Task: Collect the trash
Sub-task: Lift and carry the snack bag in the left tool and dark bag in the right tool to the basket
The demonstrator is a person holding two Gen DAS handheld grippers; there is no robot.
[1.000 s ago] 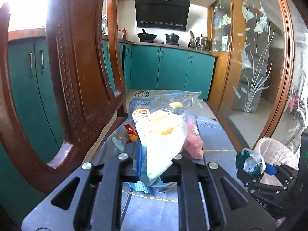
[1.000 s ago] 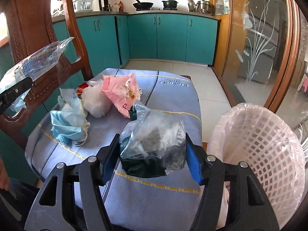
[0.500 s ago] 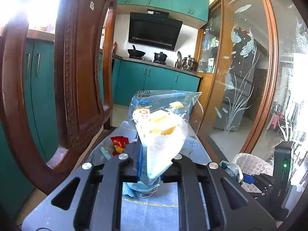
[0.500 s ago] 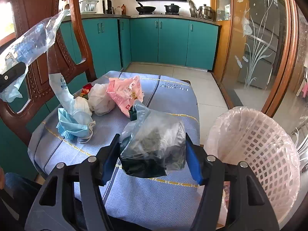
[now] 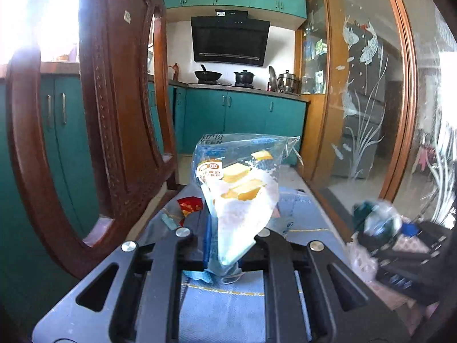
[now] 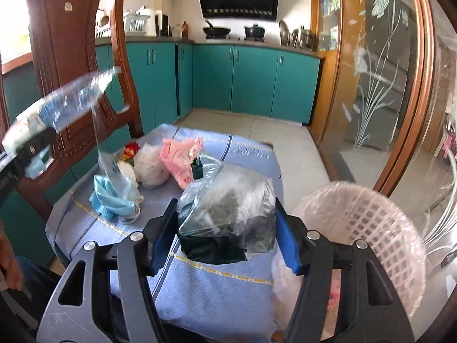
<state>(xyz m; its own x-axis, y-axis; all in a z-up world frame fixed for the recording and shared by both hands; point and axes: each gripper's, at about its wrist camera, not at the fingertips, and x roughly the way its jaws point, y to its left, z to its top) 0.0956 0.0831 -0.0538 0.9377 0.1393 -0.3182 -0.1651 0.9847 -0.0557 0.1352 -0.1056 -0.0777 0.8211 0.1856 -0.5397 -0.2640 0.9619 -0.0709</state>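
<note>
My left gripper [image 5: 225, 238] is shut on a clear bread wrapper [image 5: 240, 197] with yellow and blue print, held above the blue tablecloth [image 5: 222, 311]. Over the table's near edge, my right gripper [image 6: 225, 214] is shut on a crumpled clear and dark green plastic bag [image 6: 228, 194]. The left wrist view shows that bag [image 5: 377, 220] blurred at the right. A white lattice wastebasket [image 6: 371, 228] with a plastic liner stands right of the table. Left on the cloth lie a blue face mask [image 6: 114, 200], a white wad [image 6: 151, 168], a pink wrapper [image 6: 180, 160] and a red wrapper [image 6: 130, 151].
A carved wooden chair [image 6: 71, 57] stands against the table's left side, close to my left gripper. Teal kitchen cabinets [image 6: 251, 83] line the back wall, and a glass sliding door [image 6: 380, 85] runs along the right. A person's hand [image 6: 8, 263] shows at the lower left.
Both grippers have lifted with their loads still gripped. The right gripper rose above the cloth, and the wrapper in the left gripper now hangs higher beside the chair.
</note>
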